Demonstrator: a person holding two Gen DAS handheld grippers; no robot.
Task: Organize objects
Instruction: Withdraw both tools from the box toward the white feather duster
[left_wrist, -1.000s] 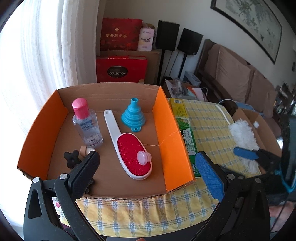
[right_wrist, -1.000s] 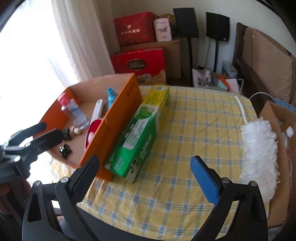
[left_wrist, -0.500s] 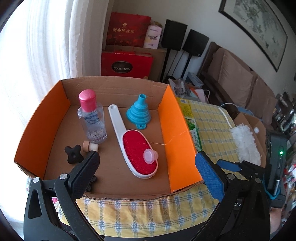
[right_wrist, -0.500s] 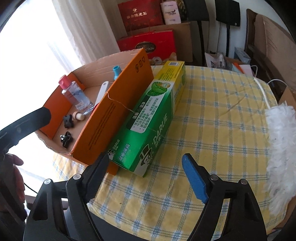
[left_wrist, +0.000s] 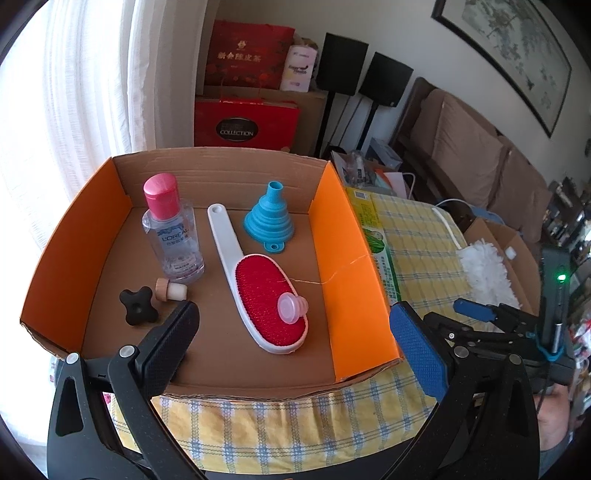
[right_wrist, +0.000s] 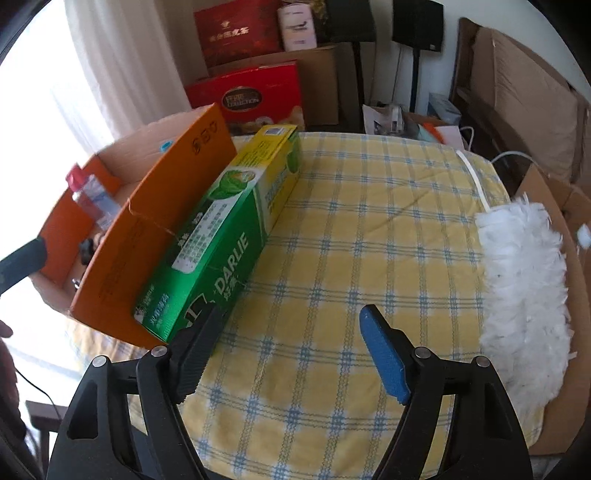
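a shallow cardboard box with orange side walls sits at the left of a table covered in a yellow checked cloth. inside the box, a clear bottle with a pink cap stands upright at the far left, a blue collapsible funnel stands at the far right, and a white-handled lint brush with a red pad lies diagonally between them, a small pink stopper resting on its near end. a cork stopper and a black star-shaped knob lie near the bottle's foot. a long green toothpaste carton lies on the cloth just outside the box, right up against its right wall, and a white fluffy duster lies well apart at the right edge of the table. the left gripper hangs over the near edge of the box with its jaws spread wide and nothing between them. the right gripper is just beyond the near end of the carton — its jaws have just been closing but still stand apart, only cloth between them, the black finger just beside the carton's corner; whether it touches i cannot tell.
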